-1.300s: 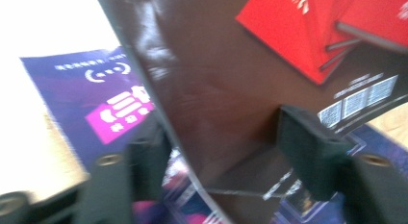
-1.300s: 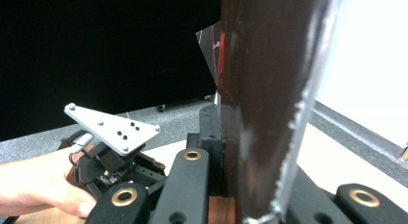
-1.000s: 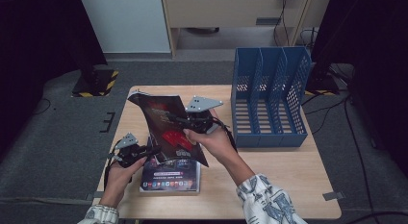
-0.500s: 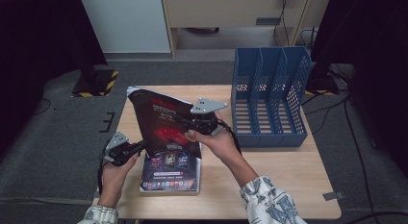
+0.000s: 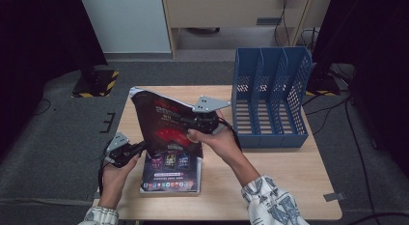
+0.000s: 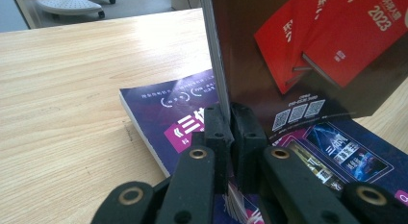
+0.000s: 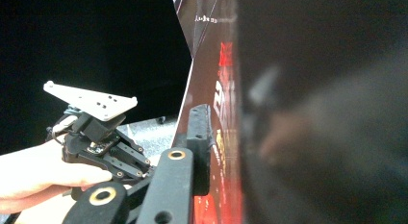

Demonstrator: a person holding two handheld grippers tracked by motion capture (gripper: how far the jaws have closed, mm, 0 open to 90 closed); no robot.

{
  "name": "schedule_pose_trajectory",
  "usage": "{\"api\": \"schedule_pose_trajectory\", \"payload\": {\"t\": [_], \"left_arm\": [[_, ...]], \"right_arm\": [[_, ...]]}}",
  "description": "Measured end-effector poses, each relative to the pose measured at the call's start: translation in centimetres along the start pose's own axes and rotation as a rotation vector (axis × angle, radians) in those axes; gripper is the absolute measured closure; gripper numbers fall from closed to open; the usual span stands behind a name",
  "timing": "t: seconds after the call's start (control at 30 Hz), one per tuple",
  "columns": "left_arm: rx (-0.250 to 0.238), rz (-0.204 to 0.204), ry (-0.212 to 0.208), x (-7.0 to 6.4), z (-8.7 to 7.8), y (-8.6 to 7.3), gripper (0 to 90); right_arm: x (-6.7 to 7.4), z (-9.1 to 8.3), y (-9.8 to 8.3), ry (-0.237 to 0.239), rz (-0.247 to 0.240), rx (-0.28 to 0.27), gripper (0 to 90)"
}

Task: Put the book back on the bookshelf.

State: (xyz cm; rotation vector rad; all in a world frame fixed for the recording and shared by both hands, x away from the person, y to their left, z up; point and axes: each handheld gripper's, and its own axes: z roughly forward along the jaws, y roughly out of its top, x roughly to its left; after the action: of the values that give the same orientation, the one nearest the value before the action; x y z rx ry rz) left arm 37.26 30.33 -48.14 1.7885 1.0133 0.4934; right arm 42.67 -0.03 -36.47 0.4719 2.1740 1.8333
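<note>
Here the dark magazine [image 5: 166,126] stands tilted above the purple magazine [image 5: 171,172] on the counter [image 5: 284,181], the left tool [image 6: 230,125] clamped on its lower corner. The right tool [image 5: 195,122] has just been loosening its clamp on the edge; if it lets go, the magazine could flop sideways.

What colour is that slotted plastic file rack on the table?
Blue: the slotted plastic file rack shows best in the high view.

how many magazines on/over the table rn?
2. One dark magazine held upright over the table, between both hand-held grippers. One purple magazine flat on the table below it. More could be hidden under the purple one; can't tell.
</note>
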Motion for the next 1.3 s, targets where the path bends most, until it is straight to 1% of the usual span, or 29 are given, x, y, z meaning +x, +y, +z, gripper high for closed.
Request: {"api": "schedule_pose_trajectory", "payload": {"t": [0.1, 0.13, 0.17, 0.2, 0.23, 0.27, 0.3, 0.33, 0.37, 0.4, 0.43, 0.47, 0.5, 0.57, 0.6, 0.67, 0.73, 0.8, 0.9, 0.97, 1.03, 1.07, 1.3], "left_arm": [[0.001, 0.002, -0.002, 0.0, 0.0, 0.0, 86.3], [0.0, 0.0, -0.003, 0.0, 0.0, 0.0, 86.2], [0.0, 0.0, -0.003, 0.0, 0.0, 0.0, 86.1], [-0.003, -0.005, 0.001, 0.1, 0.0, 0.0, 85.4], [-0.003, -0.005, 0.001, 0.1, 0.0, 0.0, 84.2], [-0.005, -0.006, 0.006, 0.0, 0.0, 0.0, 81.7], [-0.009, -0.008, 0.014, 0.1, 0.0, 0.0, 81.7], [-0.018, -0.02, 0.028, 0.1, 0.1, -0.1, 76.4], [-0.029, -0.049, 0.054, 0.1, 0.2, -0.2, 63.3], [-0.036, -0.064, 0.055, 0.2, 0.2, -0.2, 52.0], [-0.043, -0.082, 0.055, 0.4, 0.2, -0.3, 52.0], [-0.046, -0.093, 0.075, 0.5, 0.2, -0.4, 47.0], [-0.045, -0.1, 0.084, 0.6, 0.2, -0.5, 39.9], [-0.044, -0.118, 0.087, 0.8, 0.1, -0.6, 34.8], [-0.041, -0.121, 0.099, 1.0, 0.2, -0.7, 30.3], [-0.036, -0.118, 0.105, 1.0, 0.2, -0.7, 29.8], [-0.03, -0.114, 0.114, 1.0, 0.3, -0.7, 25.5], [-0.023, -0.111, 0.12, 0.9, 0.4, -0.7, 24.8], [-0.001, -0.099, 0.138, 0.9, 0.6, -0.8, 17.8], [0.009, -0.106, 0.141, 1.0, 0.8, -0.9, 13.1], [0.023, -0.116, 0.16, 1.1, 0.9, -0.9, 6.7], [0.025, -0.117, 0.159, 1.1, 0.9, -1.0, 5.3], [0.038, -0.116, 0.159, 1.0, 1.0, -1.0, 5.1]], "right_arm": [[0.0, 0.1, -0.1, -0.002, 0.011, -0.002, 76.3], [0.0, 0.1, 0.0, -0.025, 0.009, 0.004, 85.8], [0.0, 0.1, 0.0, -0.025, 0.009, 0.004, 85.8], [-0.1, 0.0, 0.1, -0.043, 0.008, 0.011, 86.5], [-0.1, 0.0, 0.1, -0.043, 0.008, 0.011, 86.5], [0.0, 0.0, 0.1, -0.066, -0.004, 0.017, 86.7], [0.0, 0.0, 0.1, -0.066, -0.004, 0.017, 86.7], [-0.1, 0.0, 0.2, -0.07, 0.0, 0.02, 86.7], [-0.1, 0.0, 0.2, -0.074, 0.003, 0.019, 86.7], [-0.2, 0.0, 0.2, -0.077, 0.003, 0.019, 86.8], [-0.2, 0.0, 0.2, -0.077, 0.003, 0.019, 86.8], [-0.2, -0.1, 0.2, -0.082, 0.001, 0.02, 86.8], [-0.1, -0.2, 0.3, -0.09, 0.006, 0.02, 86.8], [-0.2, -0.4, 0.4, -0.095, 0.01, 0.014, 86.8], [-0.3, -0.6, 0.5, -0.104, 0.014, 0.002, 86.8], [-0.5, -0.8, 0.6, -0.109, 0.017, -0.004, 86.8], [-0.8, -1.1, 1.1, -0.133, 0.012, -0.01, 86.8], [-0.9, -1.3, 1.2, -0.142, 0.013, -0.012, 86.8], [-1.4, -1.7, 1.6, -0.165, 0.023, -0.021, 86.8], [-1.7, -2.1, 1.8, -0.178, 0.025, -0.022, 86.9], [-1.9, -2.3, 2.0, -0.189, 0.031, -0.027, 86.8], [-2.0, -2.5, 2.2, -0.196, 0.032, -0.031, 86.8], [-2.5, -3.2, 2.9, -0.236, 0.034, -0.027, 86.8]]}}
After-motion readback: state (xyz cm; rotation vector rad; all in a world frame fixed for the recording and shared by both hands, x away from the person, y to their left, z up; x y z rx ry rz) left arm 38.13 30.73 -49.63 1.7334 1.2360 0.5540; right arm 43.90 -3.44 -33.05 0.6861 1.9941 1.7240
